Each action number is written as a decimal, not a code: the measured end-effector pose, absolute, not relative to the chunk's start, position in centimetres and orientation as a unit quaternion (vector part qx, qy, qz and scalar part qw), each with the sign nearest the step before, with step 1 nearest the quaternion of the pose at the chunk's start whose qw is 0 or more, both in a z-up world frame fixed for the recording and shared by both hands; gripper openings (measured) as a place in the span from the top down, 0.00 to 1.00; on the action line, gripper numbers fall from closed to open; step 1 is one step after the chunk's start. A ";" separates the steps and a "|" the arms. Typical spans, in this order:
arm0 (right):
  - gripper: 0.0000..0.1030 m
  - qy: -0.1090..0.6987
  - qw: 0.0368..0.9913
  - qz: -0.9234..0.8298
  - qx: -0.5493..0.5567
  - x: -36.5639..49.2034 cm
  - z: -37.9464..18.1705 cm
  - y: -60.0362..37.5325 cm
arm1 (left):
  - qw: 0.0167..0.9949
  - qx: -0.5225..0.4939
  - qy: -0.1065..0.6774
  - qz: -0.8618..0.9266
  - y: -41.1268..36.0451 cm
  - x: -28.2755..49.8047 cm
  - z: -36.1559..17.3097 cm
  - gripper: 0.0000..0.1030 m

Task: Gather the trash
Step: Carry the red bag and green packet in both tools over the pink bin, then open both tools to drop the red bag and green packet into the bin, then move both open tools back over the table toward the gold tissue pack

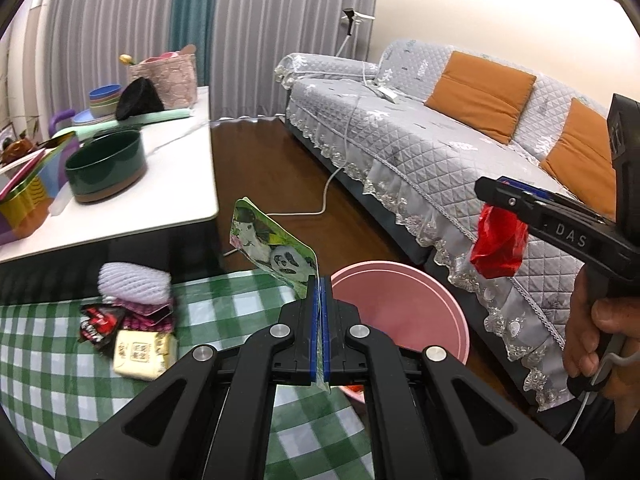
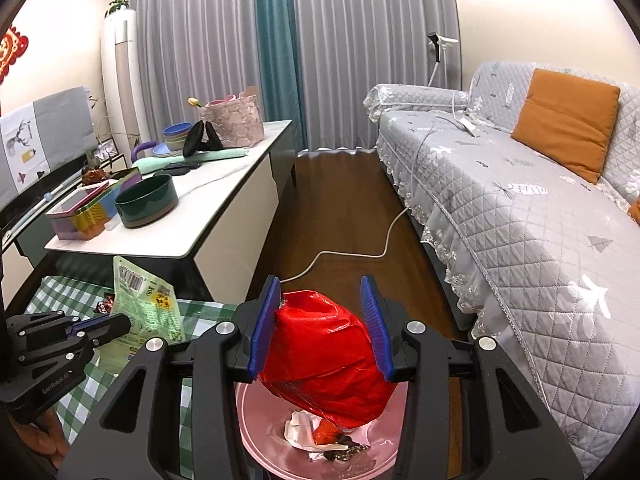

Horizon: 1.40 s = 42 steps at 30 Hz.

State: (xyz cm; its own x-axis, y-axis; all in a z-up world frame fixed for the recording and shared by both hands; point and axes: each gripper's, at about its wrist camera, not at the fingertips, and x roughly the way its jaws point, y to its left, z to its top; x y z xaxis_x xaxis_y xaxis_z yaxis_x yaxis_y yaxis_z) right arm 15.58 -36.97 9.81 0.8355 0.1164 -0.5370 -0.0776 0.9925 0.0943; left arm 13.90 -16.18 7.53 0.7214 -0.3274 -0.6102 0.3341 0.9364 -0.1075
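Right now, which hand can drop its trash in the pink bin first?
Probably the right gripper: its red wrapper hangs directly over the bin. The left gripper holds its panda packet beside the rim.

My left tongs [image 1: 320, 300] are clamped flat on a green panda-print wrapper [image 1: 276, 250], which sticks up past the blue pads. Just right of them sits the pink bin [image 1: 404, 312] on the floor beside the grey sofa [image 1: 420, 152]. Far right, my right tongs [image 1: 496, 196] pinch a crumpled red wrapper [image 1: 498, 248]. On the checked cloth [image 1: 224, 320] at near left lie more wrappers [image 1: 132, 328] (a white foam net among them). The white counter [image 1: 160, 200] carries a dark green bowl [image 1: 106, 166].
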 end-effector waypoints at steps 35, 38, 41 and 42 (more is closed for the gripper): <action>0.41 0.311 0.949 0.031 0.040 16.8 7.9 -38.9 | 0.905 0.008 0.363 -0.221 -22.6 17.0 3.7 0.91; 0.39 0.307 0.950 0.028 0.046 16.7 8.0 -39.0 | 0.909 0.007 0.358 -0.212 -22.3 16.7 3.8 0.69; 0.39 0.305 0.951 0.027 0.048 16.6 8.2 -38.9 | 0.910 0.007 0.359 -0.205 -21.9 16.4 3.9 0.69; 0.39 0.304 0.951 0.029 0.048 16.6 8.3 -38.8 | 0.911 0.008 0.358 -0.202 -21.6 16.2 4.1 0.69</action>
State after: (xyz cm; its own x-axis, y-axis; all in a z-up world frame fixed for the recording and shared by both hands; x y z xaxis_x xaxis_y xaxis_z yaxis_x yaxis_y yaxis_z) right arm 16.64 -38.77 8.28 0.8133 0.0854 -0.5755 -0.0264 0.9936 0.1101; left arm 16.17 -21.64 4.06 0.6615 -0.3626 -0.6565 0.3746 0.9181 -0.1295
